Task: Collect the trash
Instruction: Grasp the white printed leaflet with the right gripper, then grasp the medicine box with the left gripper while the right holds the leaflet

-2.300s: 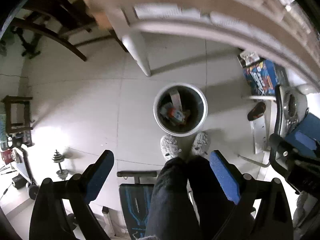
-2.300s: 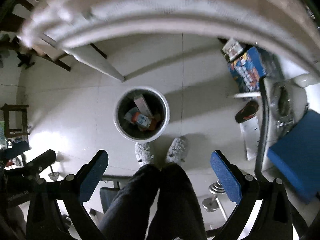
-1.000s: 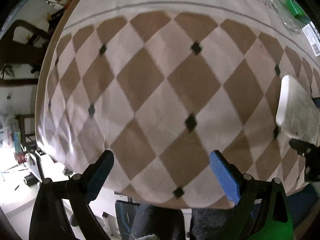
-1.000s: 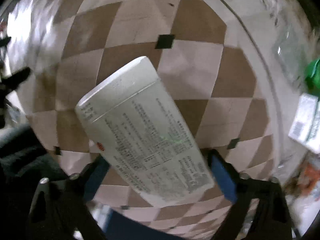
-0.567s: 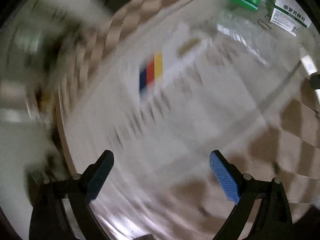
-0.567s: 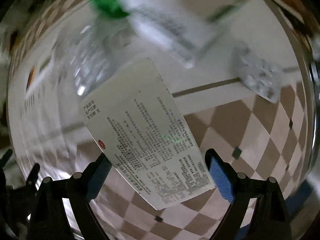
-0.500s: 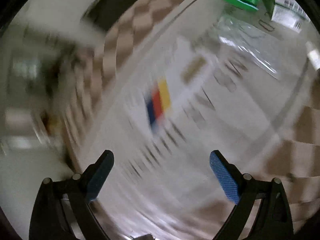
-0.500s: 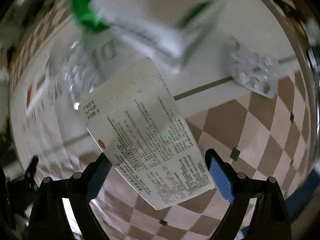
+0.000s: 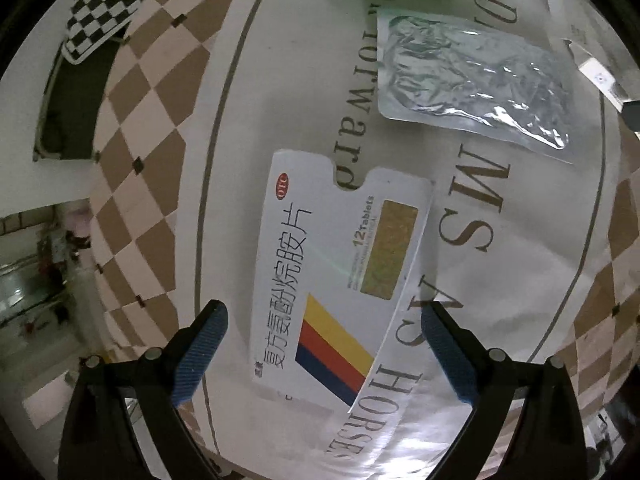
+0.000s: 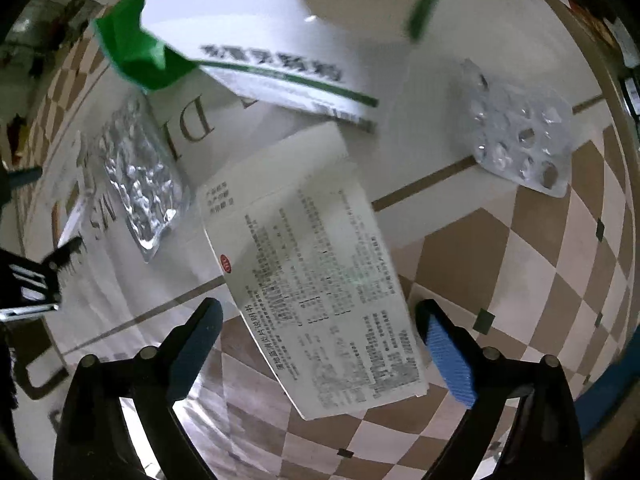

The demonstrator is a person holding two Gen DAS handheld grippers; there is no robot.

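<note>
My left gripper (image 9: 324,348) hangs open, pointing down over a flattened white medicine box (image 9: 336,276) with yellow, red and blue stripes; its pads stand on either side, apart from it. My right gripper (image 10: 316,340) points down at the table with its jaws opening. A white box printed with small text (image 10: 316,292) lies between them, with a gap at the left pad. A silver foil pouch (image 9: 476,80) (image 10: 136,184), an emptied blister pack (image 10: 520,140), a white-and-green carton (image 10: 288,40) and a green wrapper (image 10: 132,56) lie around.
The round table's cloth (image 9: 160,168) has a brown-and-cream diamond border and large lettering in the middle. A black-and-white checkered board (image 9: 104,4) sits at the far left rim. The table's edge (image 9: 94,216) drops to the floor on the left.
Both views swung from the floor bin up over the table and rolled. The right gripper carried the white printed box along; its jaws now stand wider and the box looks looser.
</note>
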